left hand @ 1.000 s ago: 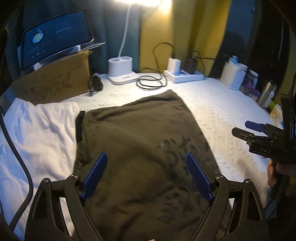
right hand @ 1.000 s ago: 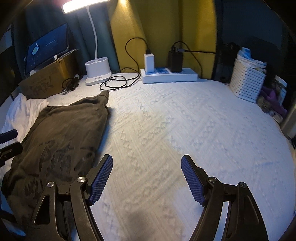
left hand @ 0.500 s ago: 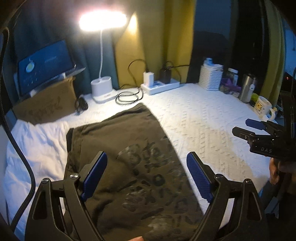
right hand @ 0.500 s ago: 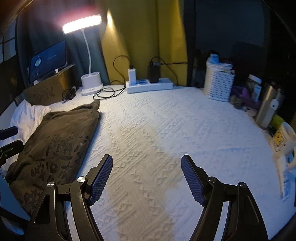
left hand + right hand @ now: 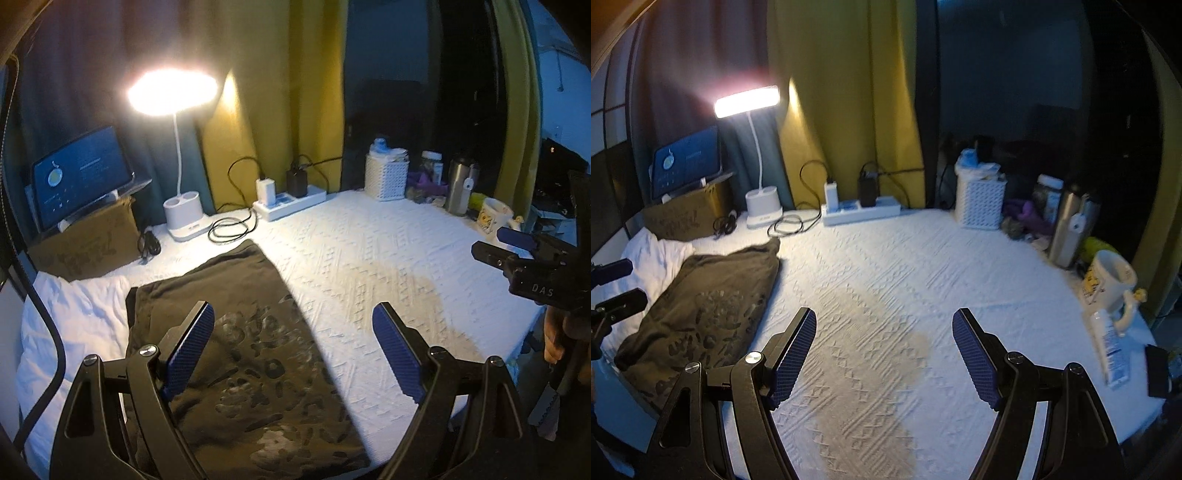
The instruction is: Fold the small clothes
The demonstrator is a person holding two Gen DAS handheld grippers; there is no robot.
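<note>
Looking down your left tongs (image 5: 291, 347), you see them spread wide with nothing between the blue pads. Your right tongs (image 5: 884, 356) are spread wide too, and they hold nothing.

The dark green shirt (image 5: 236, 339) lies folded flat on the left part of the table (image 5: 369, 258). Its near edge sits close to the table's front edge. Its far corner reaches near the black cable loop (image 5: 229, 230). Beside it on the left lies a white cloth (image 5: 74, 321), and the two touch.

To the right of the shirt the white bumpy table cover is bare and wide. That is your open room. A faint brown stain (image 5: 871, 413) marks it near the front.

The back edge is crowded. There you have a brown box (image 5: 88, 243) with a lit screen (image 5: 79, 175) on top, a white lamp (image 5: 183, 218), a power strip (image 5: 291, 201) with plugs, and a white basket (image 5: 386, 175). On the right edge stand a steel bottle (image 5: 1069, 225), a white mug (image 5: 1113, 284) and a white tube (image 5: 1108, 347), which lies close to the table's rim.

The shirt has big dark print on it, but you cannot read it. The side of your right tongs, seen from the left camera, says "DAS". The box has scrawled writing that is too blurry to read.
</note>
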